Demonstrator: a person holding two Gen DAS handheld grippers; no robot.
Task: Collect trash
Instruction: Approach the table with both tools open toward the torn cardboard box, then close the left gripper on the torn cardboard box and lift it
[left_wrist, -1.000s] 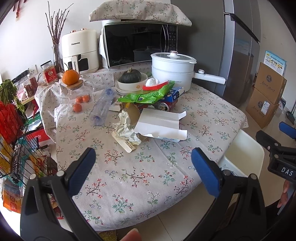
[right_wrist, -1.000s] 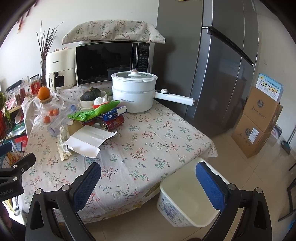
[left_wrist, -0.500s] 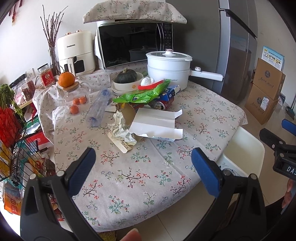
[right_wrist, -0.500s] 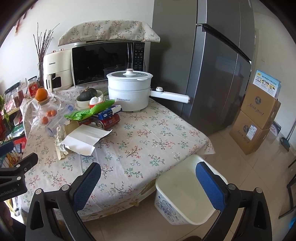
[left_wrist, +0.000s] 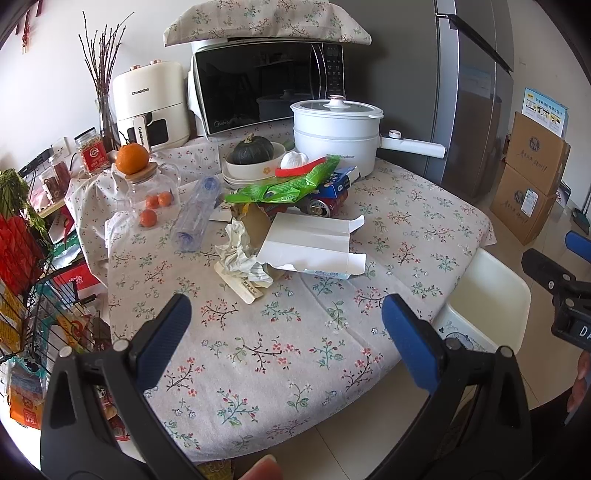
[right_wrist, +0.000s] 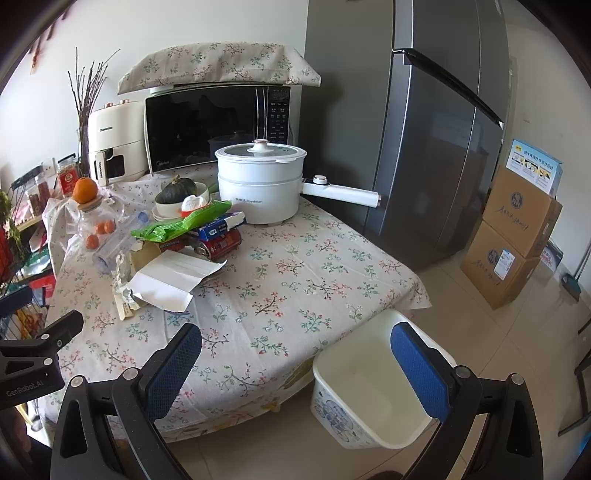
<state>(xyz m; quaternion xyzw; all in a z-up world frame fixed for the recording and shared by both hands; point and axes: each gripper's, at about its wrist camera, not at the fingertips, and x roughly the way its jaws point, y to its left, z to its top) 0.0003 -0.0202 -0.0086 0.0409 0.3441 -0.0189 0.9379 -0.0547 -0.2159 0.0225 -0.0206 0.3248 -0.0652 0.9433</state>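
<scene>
Left wrist view: left tool (left_wrist: 282, 319), lower frame, blades wide apart, empty. Crumpled white paper wad (left_wrist: 240, 254), centre frame, on floral-cloth tabletop (left_wrist: 258, 350), beyond the tool. Judged light, soft; pinch anywhere. Flattened white cardboard carton (left_wrist: 314, 245) beside it: light, stiff; take by an edge.

Right wrist view: right tool (right_wrist: 295, 365), lower frame, blades apart, empty. White plastic bin (right_wrist: 369, 406) on floor, lower right. Red drink can (right_wrist: 221, 245), centre left, well beyond: light, rolls.

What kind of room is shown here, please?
Most likely a home kitchen or dining corner: a microwave and an air fryer stand behind a cloth-covered table, with a tall refrigerator beside it.
</scene>
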